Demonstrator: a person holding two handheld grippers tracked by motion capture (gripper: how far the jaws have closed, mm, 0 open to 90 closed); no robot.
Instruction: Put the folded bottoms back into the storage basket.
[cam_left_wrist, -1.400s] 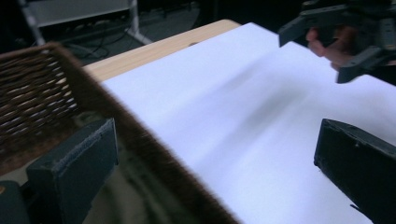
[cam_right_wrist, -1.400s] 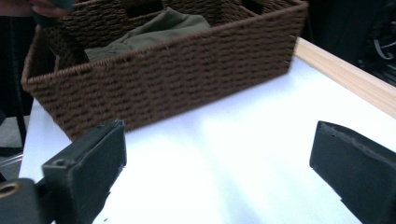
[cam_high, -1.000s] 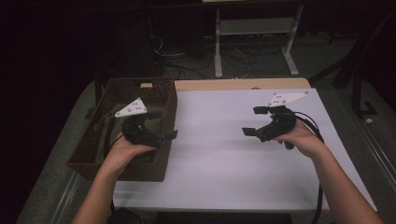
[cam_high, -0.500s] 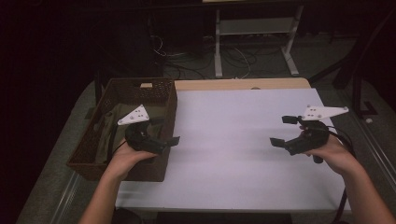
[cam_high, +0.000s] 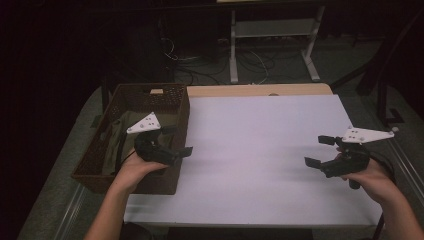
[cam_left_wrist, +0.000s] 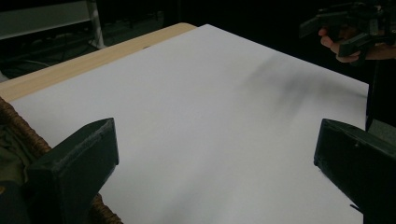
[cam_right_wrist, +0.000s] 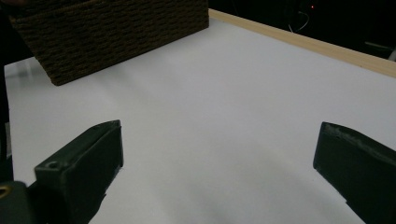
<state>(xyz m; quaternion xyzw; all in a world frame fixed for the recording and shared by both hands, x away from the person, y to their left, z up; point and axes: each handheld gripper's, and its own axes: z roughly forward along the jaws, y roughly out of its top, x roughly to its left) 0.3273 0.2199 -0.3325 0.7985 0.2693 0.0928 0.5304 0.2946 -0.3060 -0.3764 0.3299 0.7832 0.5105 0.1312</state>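
So there's a brown wicker basket (cam_high: 172, 107) sitting on the left edge of the table, partly hanging over the white sheet (cam_high: 260, 150) that covers the tabletop. Inside it is some olive green cloth (cam_high: 117, 135), bunched up along the bottom, and that's about all I can make out in there since the lighting is pretty dim. The right gripper view catches the basket's woven outer wall (cam_right_wrist: 112, 32) at the far side of the sheet.

Both forearms come in from the bottom of the high view. The left hand (cam_high: 132, 170) is over the basket's near right corner, holding the left gripper (cam_high: 181, 141) so it points right, out over the basket rim toward the white sheet. The right hand (cam_high: 372, 175) is way over by the right edge of the table, well apart from the basket, with the right gripper (cam_high: 320, 150) aimed left across the sheet.

The left gripper is spread wide, nothing between the 2 jaws, just bare white sheet (cam_left_wrist: 201, 121) in front of it in its own view, with a bit of basket rim at the lower left. The right gripper (cam_right_wrist: 219, 172) is spread wide too, empty, touching nothing that I can see. From the left gripper view you can also spot the right hand (cam_left_wrist: 343, 44) off at the top right.
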